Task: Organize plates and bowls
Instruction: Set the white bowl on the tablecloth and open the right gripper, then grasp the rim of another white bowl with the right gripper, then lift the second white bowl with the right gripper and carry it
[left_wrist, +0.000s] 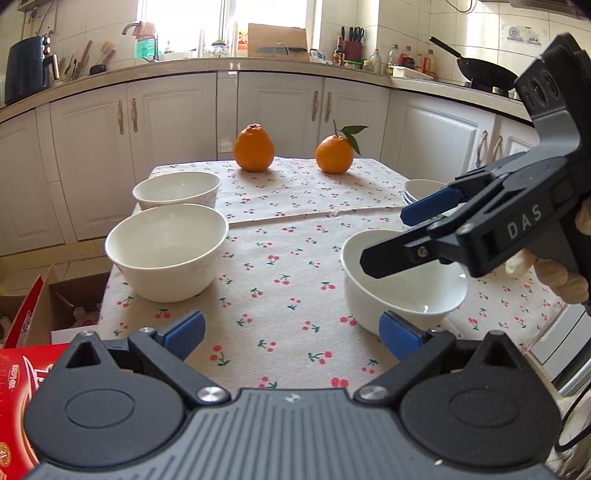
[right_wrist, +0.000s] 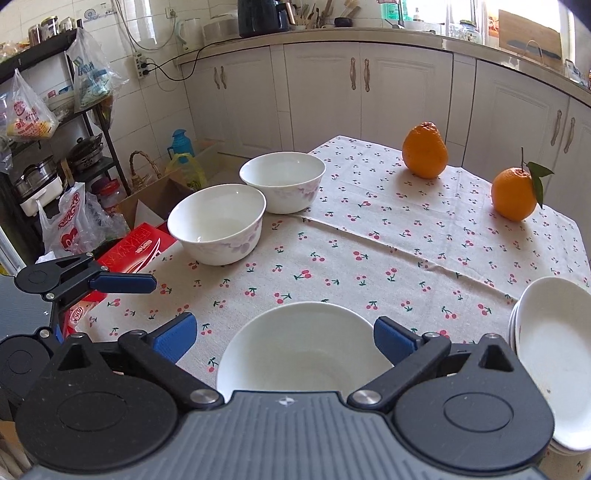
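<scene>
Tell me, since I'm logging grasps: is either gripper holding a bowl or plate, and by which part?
Nothing is held. The left gripper and right gripper both have open jaws; the near bowl sits free on the tablecloth.

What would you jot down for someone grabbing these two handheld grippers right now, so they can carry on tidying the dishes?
Left gripper: open, holding nothing.
Right gripper: open, holding nothing, just above the near bowl.
Two more bowls stand side by side at the left edge of the tablecloth.
A stack of plates sits at the right edge.
Two oranges are at the far side.
Done: plates appear stacked.
Left: the three bowls are not yet nested.
</scene>
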